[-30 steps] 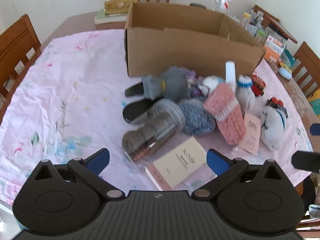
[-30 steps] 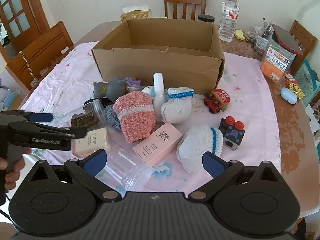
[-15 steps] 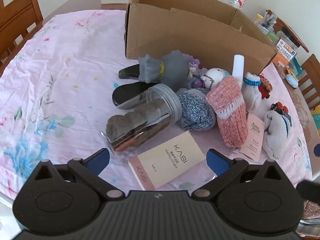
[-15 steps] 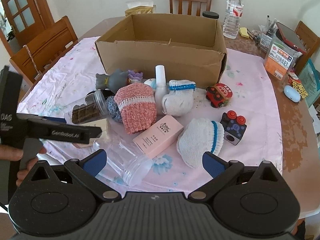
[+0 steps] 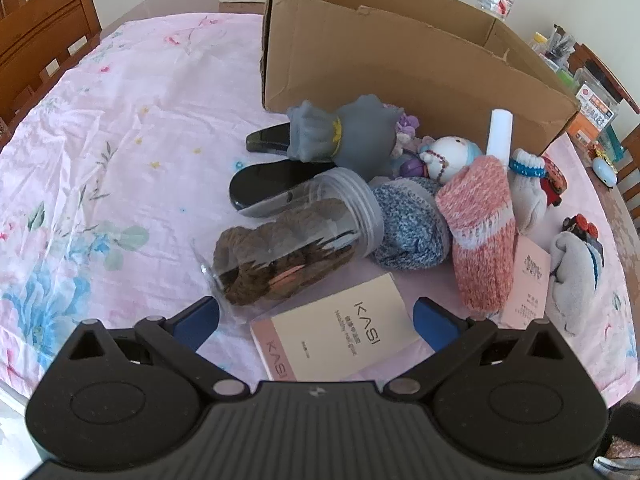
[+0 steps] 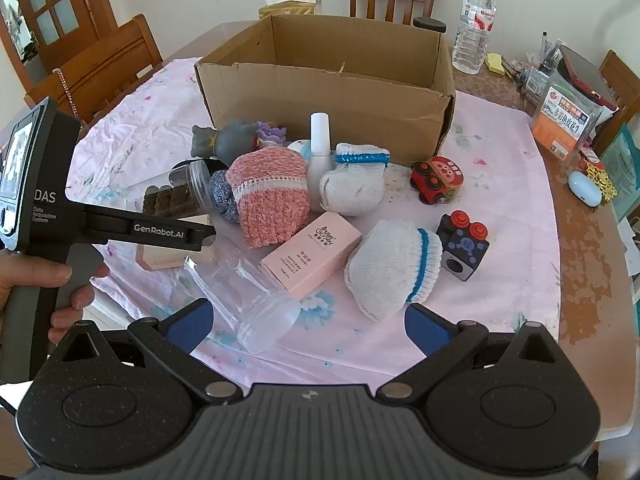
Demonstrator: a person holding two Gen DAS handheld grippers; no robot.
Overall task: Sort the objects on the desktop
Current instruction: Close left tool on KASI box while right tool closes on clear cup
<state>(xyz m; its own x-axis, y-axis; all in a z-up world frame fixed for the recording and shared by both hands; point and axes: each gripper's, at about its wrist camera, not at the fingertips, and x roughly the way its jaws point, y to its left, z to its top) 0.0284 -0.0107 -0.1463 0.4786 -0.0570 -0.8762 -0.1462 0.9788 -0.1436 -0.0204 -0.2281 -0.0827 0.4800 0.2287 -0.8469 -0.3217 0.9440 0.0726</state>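
The left gripper (image 5: 316, 314) hangs with jaws wide and empty; the KASI box (image 5: 334, 338) lies flat on the desk directly between them, long axis toward 2 o'clock. The right gripper (image 6: 306, 324), equally open and empty, seems farther off.

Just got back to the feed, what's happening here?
A person holds a gripper in each hand over a table of clutter to be sorted. Both the left gripper and the right gripper are open and hold nothing. The left one is nearest the KASI box and the jar lying on its side; the right faces an empty clear jar. The cardboard box looks empty as far as can be seen.
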